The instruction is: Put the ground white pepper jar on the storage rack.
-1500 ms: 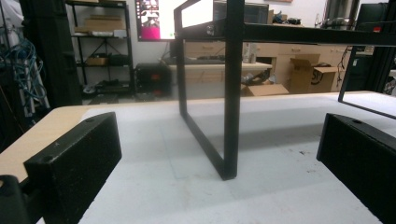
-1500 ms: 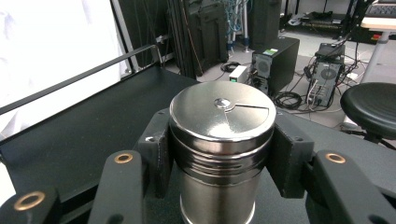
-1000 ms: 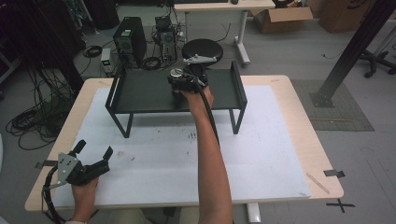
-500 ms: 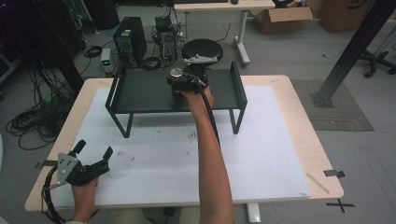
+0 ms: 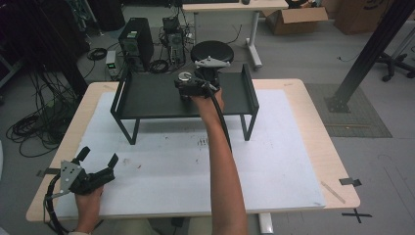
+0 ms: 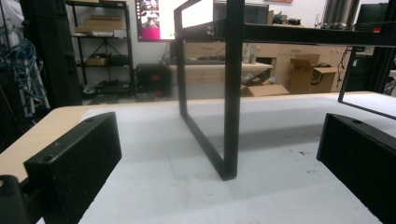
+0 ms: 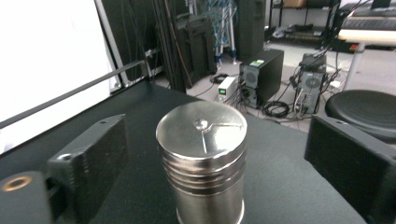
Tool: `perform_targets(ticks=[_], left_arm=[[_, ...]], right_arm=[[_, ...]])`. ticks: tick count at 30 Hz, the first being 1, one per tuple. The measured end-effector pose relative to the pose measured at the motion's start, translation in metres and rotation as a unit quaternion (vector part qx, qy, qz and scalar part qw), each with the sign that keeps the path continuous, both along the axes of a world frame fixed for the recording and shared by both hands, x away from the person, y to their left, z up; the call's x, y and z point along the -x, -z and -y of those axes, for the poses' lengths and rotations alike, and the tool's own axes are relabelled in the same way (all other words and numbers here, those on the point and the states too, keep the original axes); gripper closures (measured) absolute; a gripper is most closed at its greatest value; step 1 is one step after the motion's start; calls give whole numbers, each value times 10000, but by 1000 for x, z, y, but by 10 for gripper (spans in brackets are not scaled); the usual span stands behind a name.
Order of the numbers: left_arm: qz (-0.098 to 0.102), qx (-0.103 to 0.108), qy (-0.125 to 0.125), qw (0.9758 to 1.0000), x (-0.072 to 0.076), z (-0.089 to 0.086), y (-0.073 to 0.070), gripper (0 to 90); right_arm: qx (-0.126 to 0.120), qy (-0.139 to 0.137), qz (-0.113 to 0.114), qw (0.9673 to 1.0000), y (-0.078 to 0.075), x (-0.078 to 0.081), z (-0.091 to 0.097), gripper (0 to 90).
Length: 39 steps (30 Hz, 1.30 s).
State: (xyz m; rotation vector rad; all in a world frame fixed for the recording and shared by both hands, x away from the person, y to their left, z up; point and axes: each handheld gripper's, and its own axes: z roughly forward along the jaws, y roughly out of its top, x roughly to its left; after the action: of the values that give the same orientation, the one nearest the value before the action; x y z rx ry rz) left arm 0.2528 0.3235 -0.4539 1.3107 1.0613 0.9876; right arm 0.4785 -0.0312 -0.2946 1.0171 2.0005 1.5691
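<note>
Right gripper [image 7: 205, 154] jaws just opened off steel canister [image 7: 201, 158], base cropped.

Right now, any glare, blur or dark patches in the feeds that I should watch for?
Right gripper view: the tin is sharp, its lid glints mildly; the bright panel at upper left is blown out. Left gripper view: the rack leg is crisp, the far monitor washed white. High view: even light, soft focus, dark at upper left.

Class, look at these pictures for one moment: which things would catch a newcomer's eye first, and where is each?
A shiny metal canister stands upright on the black raised shelf, between the open jaws of the right tool, which have just been opening. The left tool rests open at the white table's near left corner.
</note>
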Motion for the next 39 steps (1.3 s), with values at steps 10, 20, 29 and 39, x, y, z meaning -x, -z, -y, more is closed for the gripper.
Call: perform_targets(ticks=[10, 20, 29, 39], left_arm=[[-9, -10, 1, 10000, 0, 0, 0, 2], [-10, -18, -1, 10000, 0, 0, 0, 2], [-13, -27, -2, 10000, 0, 1, 0, 2], [-20, -46, -1, 10000, 0, 1, 0, 2]], right_arm=[[-48, 73, 309, 9995, -11, 11, 11, 0], [-39, -10, 464, 9989, -23, 28, 28, 0], [-243, 31, 700, 9972, -31, 47, 50, 0], [-294, 124, 923, 9952, -27, 72, 74, 0]])
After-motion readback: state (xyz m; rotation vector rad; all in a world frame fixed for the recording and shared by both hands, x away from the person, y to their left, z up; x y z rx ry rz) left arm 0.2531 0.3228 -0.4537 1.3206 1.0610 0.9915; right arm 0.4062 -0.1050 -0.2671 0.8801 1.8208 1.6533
